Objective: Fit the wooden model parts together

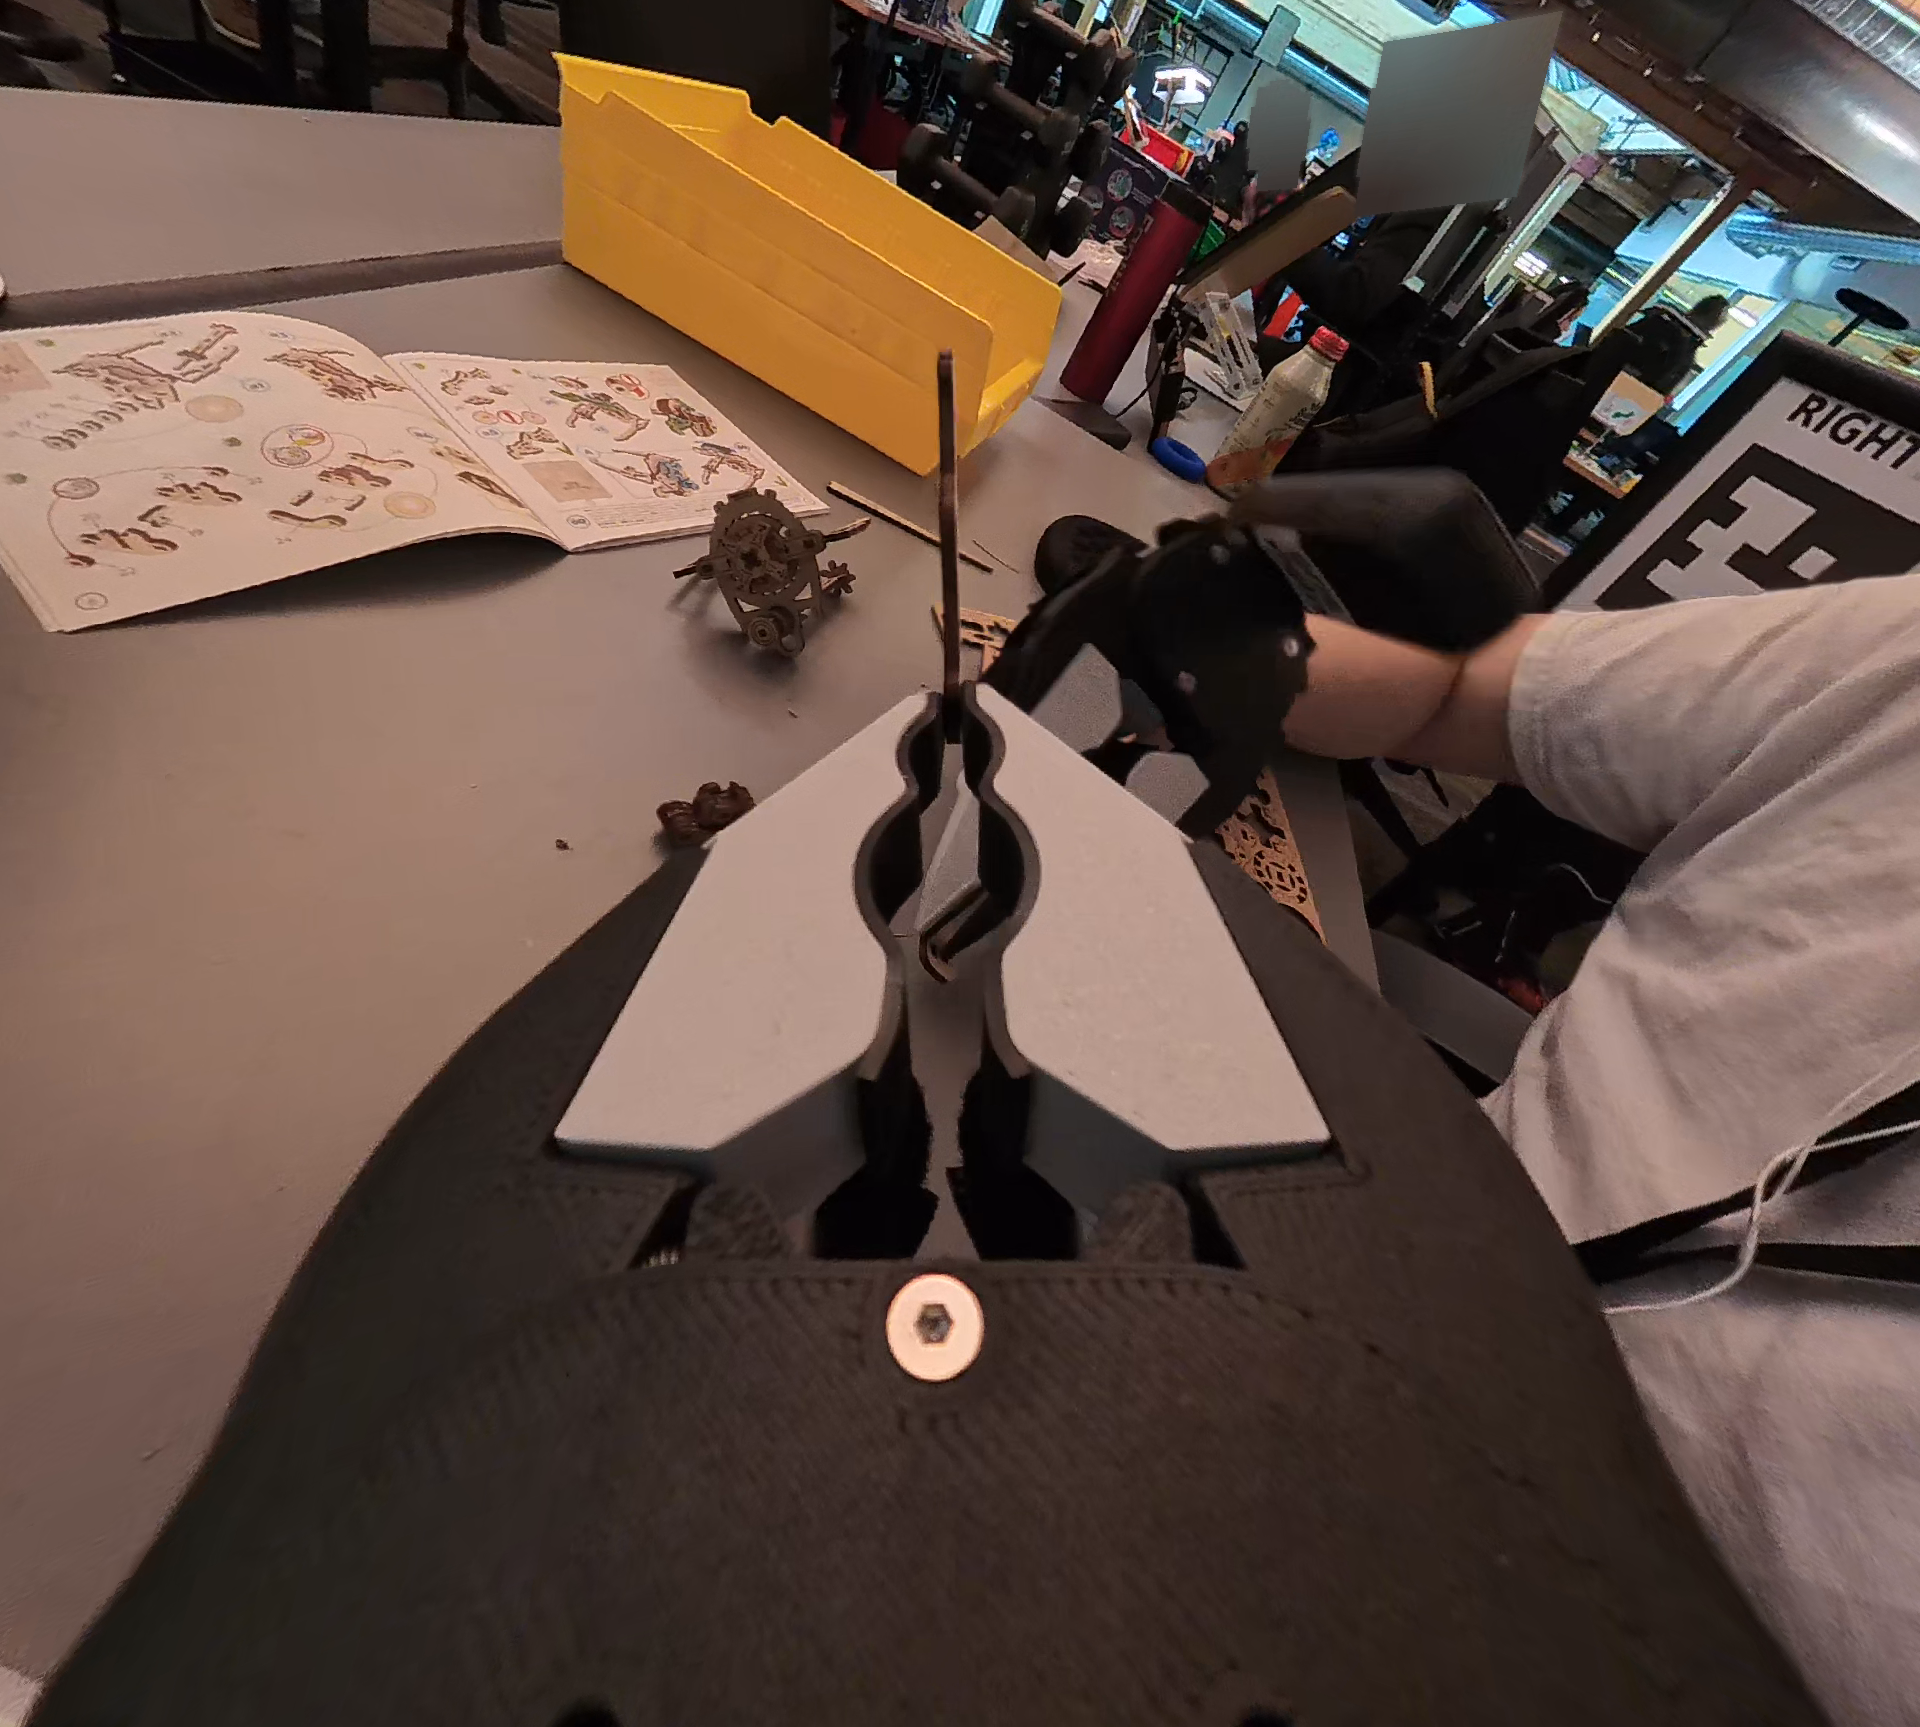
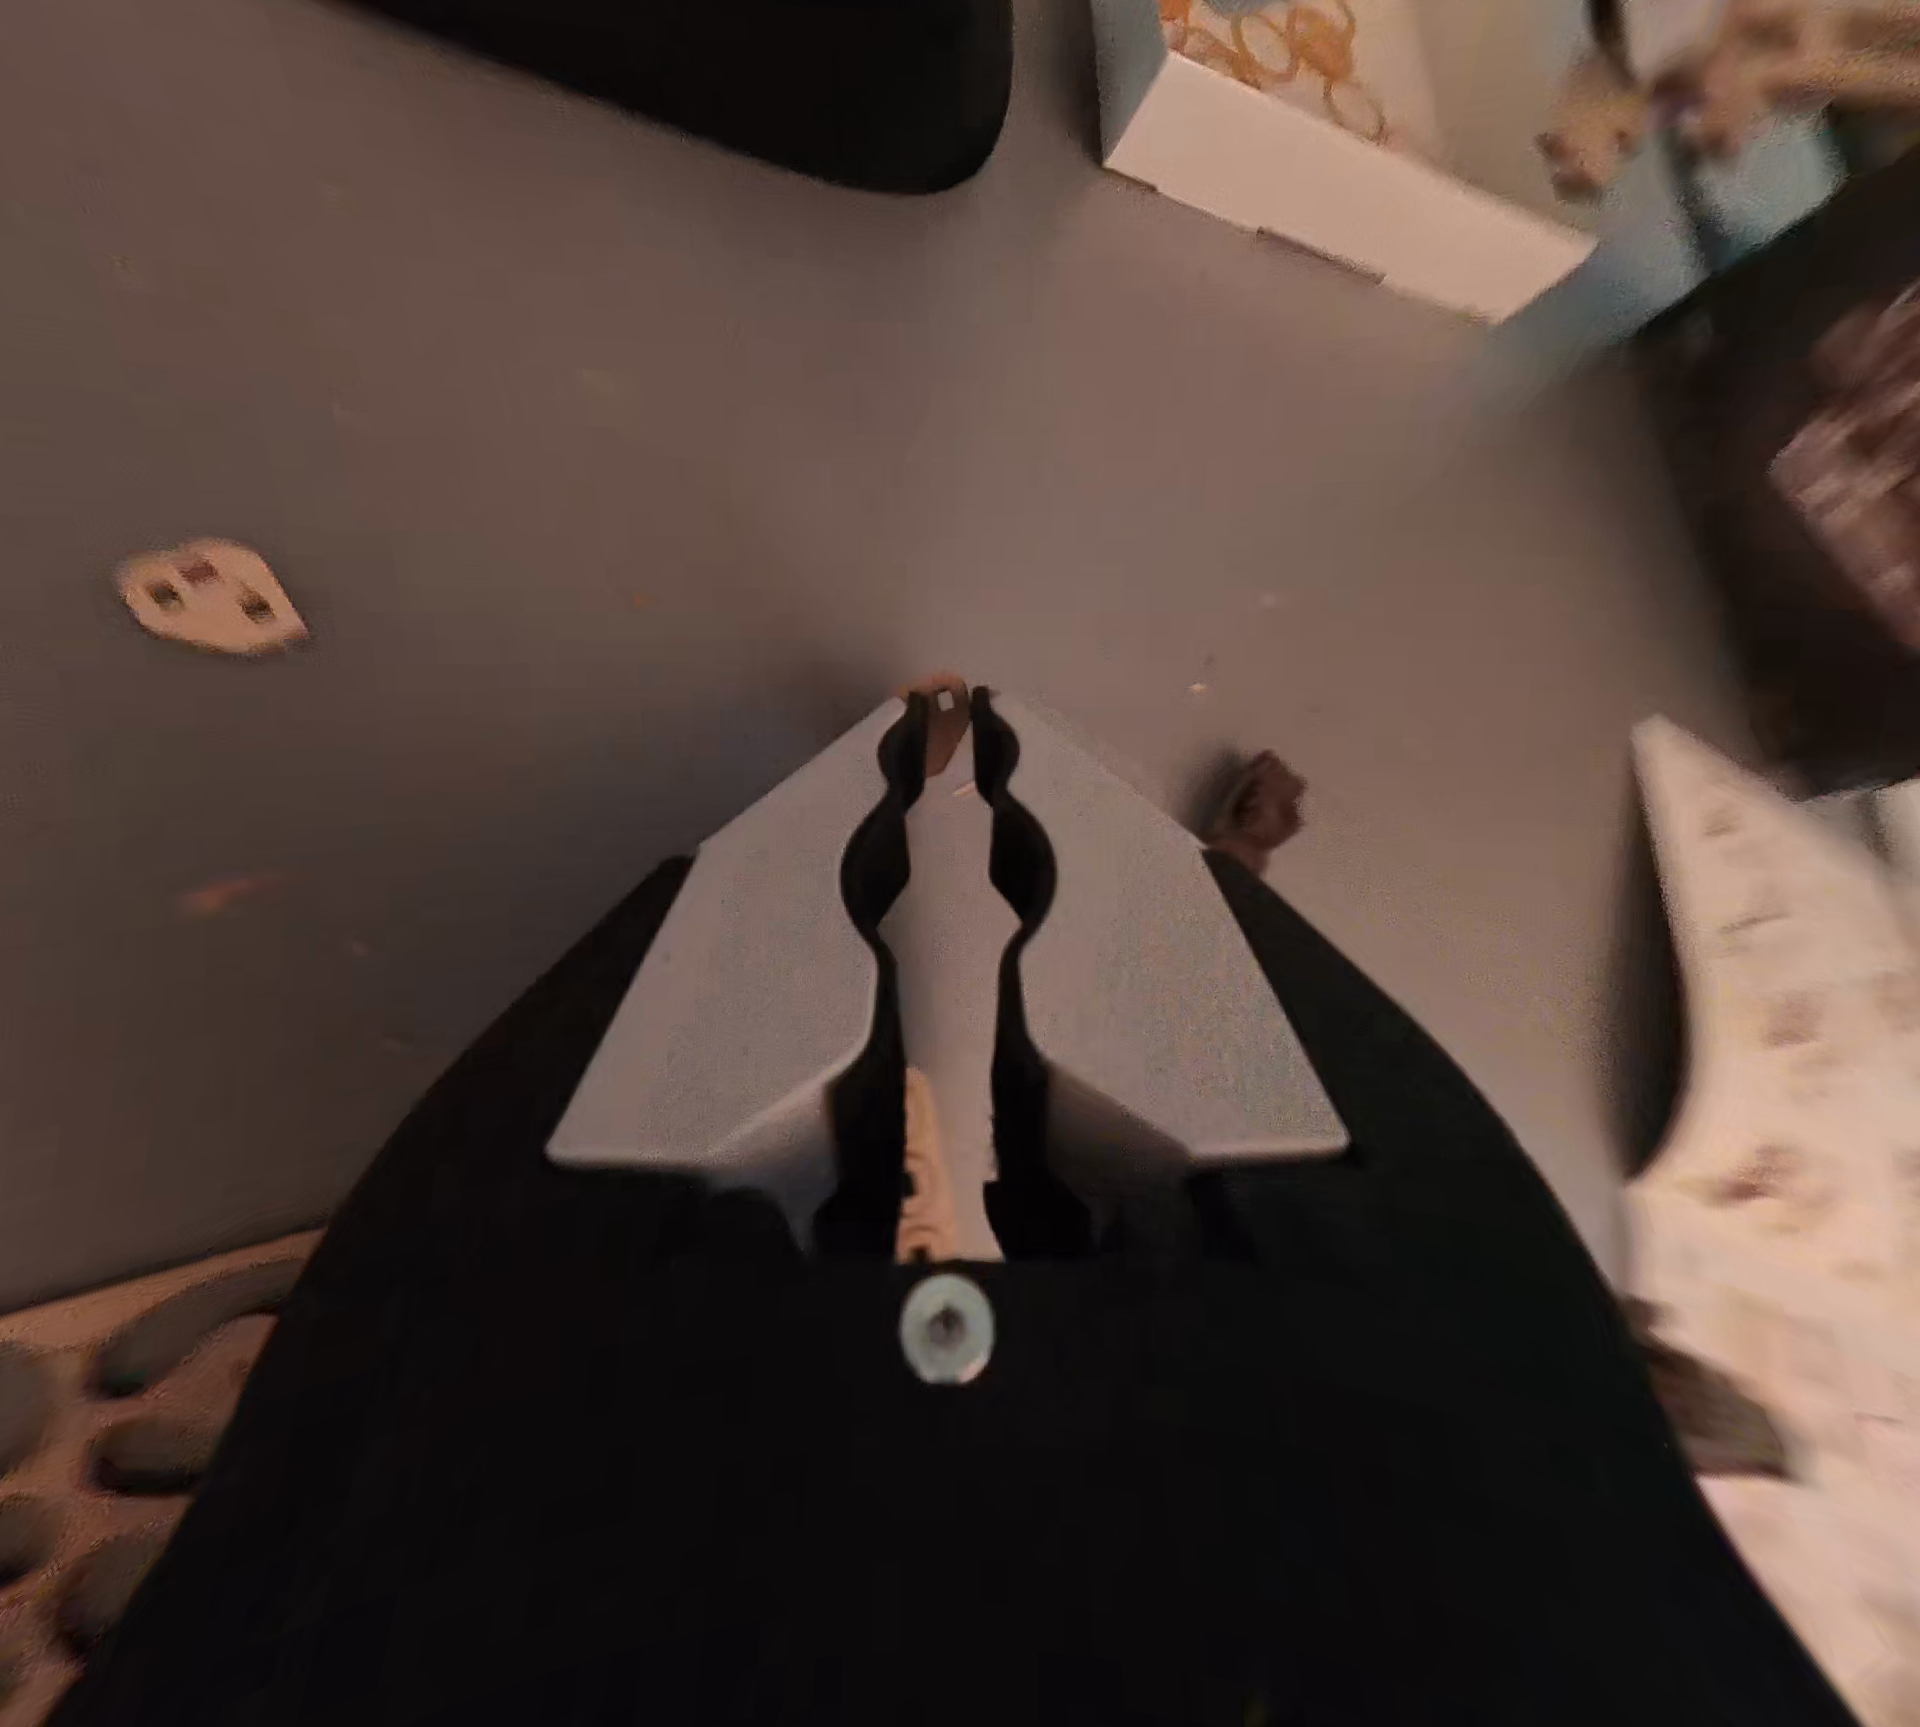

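My left gripper (image 1: 954, 709) is pinched tight on a thin dark wooden part (image 1: 948, 534), seen edge-on, that stands upright out of the fingertips above the grey worktop (image 1: 312, 794). Ahead and to the left of that gripper a partly built wooden model (image 1: 767, 571) with gear wheels rests on the worktop, with an open instruction booklet (image 1: 312, 451) farther left and a yellow bin (image 1: 790, 264) beyond it. A few small dark wooden bits (image 1: 704, 810) lie just left of its fingers. To its right, a cut-out wooden sheet (image 1: 1273, 856) lies under my other arm. My right gripper (image 2: 945, 709) points down at the worktop, its fingertips nearly together on a small brown wooden piece (image 2: 940, 727). Well to its left lies a pale flat wooden piece (image 2: 213, 595) with holes; this view is blurred.
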Motion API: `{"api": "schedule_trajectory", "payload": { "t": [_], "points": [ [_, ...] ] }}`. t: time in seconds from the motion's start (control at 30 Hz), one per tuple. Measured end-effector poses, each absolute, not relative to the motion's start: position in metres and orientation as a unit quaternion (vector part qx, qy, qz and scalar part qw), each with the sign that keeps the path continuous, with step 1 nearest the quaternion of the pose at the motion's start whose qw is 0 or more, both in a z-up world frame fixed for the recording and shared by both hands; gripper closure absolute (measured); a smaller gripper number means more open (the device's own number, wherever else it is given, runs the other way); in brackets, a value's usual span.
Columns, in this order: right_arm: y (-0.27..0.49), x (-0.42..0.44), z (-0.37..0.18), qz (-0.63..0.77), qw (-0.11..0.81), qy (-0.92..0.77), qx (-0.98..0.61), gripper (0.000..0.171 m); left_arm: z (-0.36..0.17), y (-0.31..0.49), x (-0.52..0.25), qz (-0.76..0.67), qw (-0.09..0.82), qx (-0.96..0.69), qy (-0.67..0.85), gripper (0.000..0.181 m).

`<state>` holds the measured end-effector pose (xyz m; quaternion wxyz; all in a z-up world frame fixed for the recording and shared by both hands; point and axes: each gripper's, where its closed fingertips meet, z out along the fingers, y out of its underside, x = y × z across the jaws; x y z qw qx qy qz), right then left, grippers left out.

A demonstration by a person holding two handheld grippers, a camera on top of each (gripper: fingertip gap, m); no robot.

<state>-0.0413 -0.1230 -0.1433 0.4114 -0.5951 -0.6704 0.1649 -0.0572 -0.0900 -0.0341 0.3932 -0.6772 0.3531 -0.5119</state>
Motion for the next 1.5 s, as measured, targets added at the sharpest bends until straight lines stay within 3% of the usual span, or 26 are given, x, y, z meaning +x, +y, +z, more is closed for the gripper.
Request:
{"api": "schedule_trajectory", "payload": {
  "t": [0.17,0.27,0.33,0.4,0.63,0.73,0.97,1.13,1.27,1.37,1.5],
  "points": [
    [-0.126,-0.036,-0.131,0.320,0.366,-0.550,-0.679,0.164,-0.036,-0.094,-0.053,-0.514,0.385,-0.676,0.361,0.181],
    [-0.123,-0.024,-0.144,0.309,0.318,-0.513,-0.735,0.162,-0.037,-0.094,-0.052,-0.514,0.383,-0.677,0.361,0.181],
    [-0.126,-0.021,-0.151,0.291,0.295,-0.506,-0.757,0.147,-0.039,-0.094,-0.051,-0.510,0.382,-0.679,0.365,0.181],
    [-0.131,-0.019,-0.148,0.278,0.302,-0.508,-0.757,0.142,-0.039,-0.095,-0.051,-0.516,0.378,-0.677,0.364,0.181],
    [-0.148,-0.014,-0.146,0.253,0.338,-0.494,-0.760,0.144,-0.036,-0.100,-0.048,-0.531,0.371,-0.669,0.364,0.181],
    [-0.142,-0.003,-0.161,0.161,0.343,-0.516,-0.768,0.150,-0.034,-0.102,-0.047,-0.538,0.368,-0.665,0.364,0.181],
    [-0.173,-0.050,-0.158,0.287,0.293,-0.492,-0.768,0.153,-0.031,-0.104,-0.047,-0.542,0.369,-0.661,0.365,0.181],
    [-0.152,-0.025,-0.144,0.218,0.359,-0.497,-0.759,0.157,-0.029,-0.105,-0.048,-0.547,0.370,-0.658,0.363,0.181],
    [-0.144,-0.027,-0.161,0.249,0.308,-0.461,-0.794,0.159,-0.029,-0.105,-0.048,-0.552,0.366,-0.657,0.360,0.181],
    [-0.156,-0.059,-0.160,0.293,0.313,-0.489,-0.759,0.160,-0.029,-0.104,-0.048,-0.545,0.369,-0.660,0.361,0.181],
    [-0.150,-0.052,-0.153,0.222,0.354,-0.568,-0.709,0.159,-0.028,-0.102,-0.050,-0.545,0.374,-0.660,0.357,0.181]
  ]
}}
